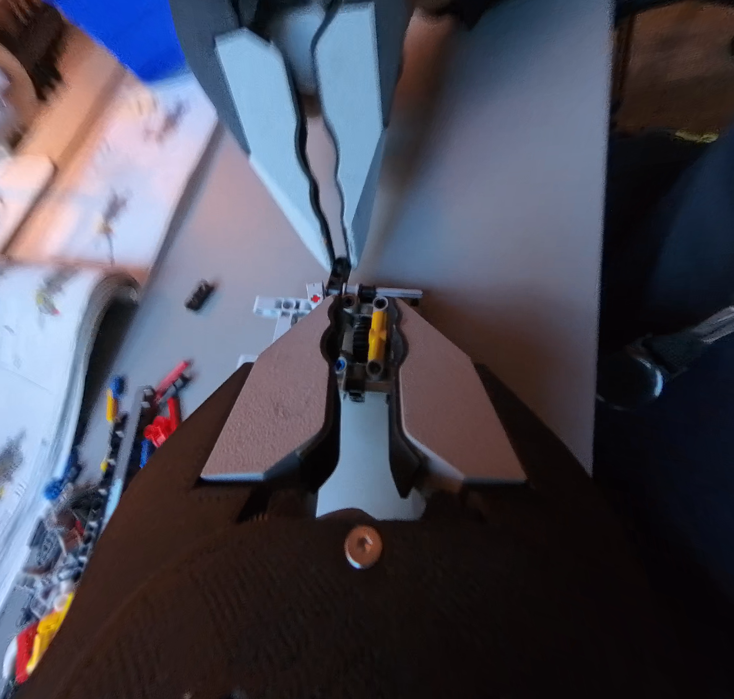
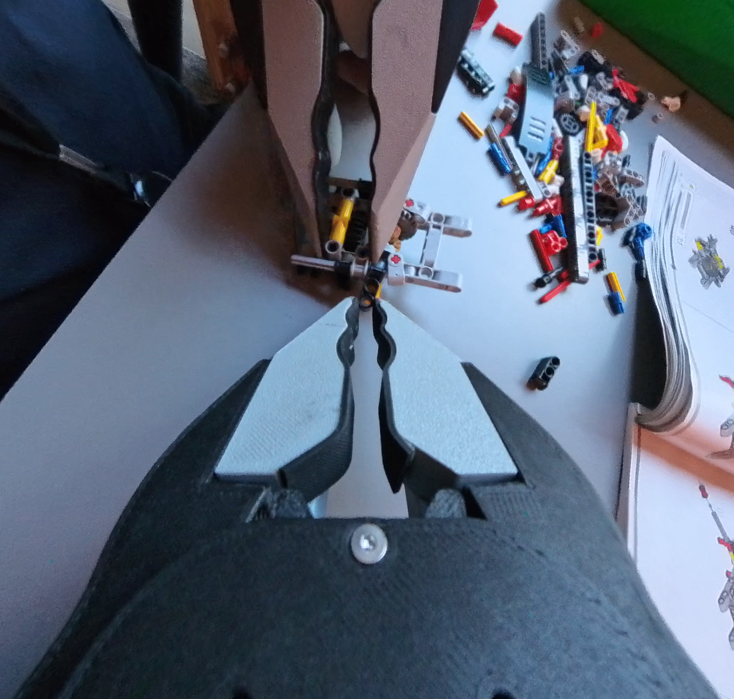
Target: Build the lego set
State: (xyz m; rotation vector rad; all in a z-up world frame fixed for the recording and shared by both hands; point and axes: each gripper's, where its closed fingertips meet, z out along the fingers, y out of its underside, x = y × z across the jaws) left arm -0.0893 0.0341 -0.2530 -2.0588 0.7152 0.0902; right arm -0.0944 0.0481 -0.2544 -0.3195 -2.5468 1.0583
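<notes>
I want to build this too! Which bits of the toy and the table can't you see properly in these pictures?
- Grey block with yellow peg: left wrist view, its sides hidden by the brown fingers.
- Small black piece: right wrist view, its near end hidden between the grey fingertips.
- Brick pile: left wrist view, blurred.
- Open booklet: right wrist view, cut off by the right edge.

The left gripper (image 1: 363,338) had a dark brown ribbed body, two tan wedge-shaped fingers (image 1: 278,394) with wavy black pads, and a copper-toned screw (image 1: 363,545) at the centre; the right gripper (image 2: 367,306) had a black textured body, pale grey fingers (image 2: 302,398), wavy black pads and a silver screw (image 2: 368,543).
</notes>
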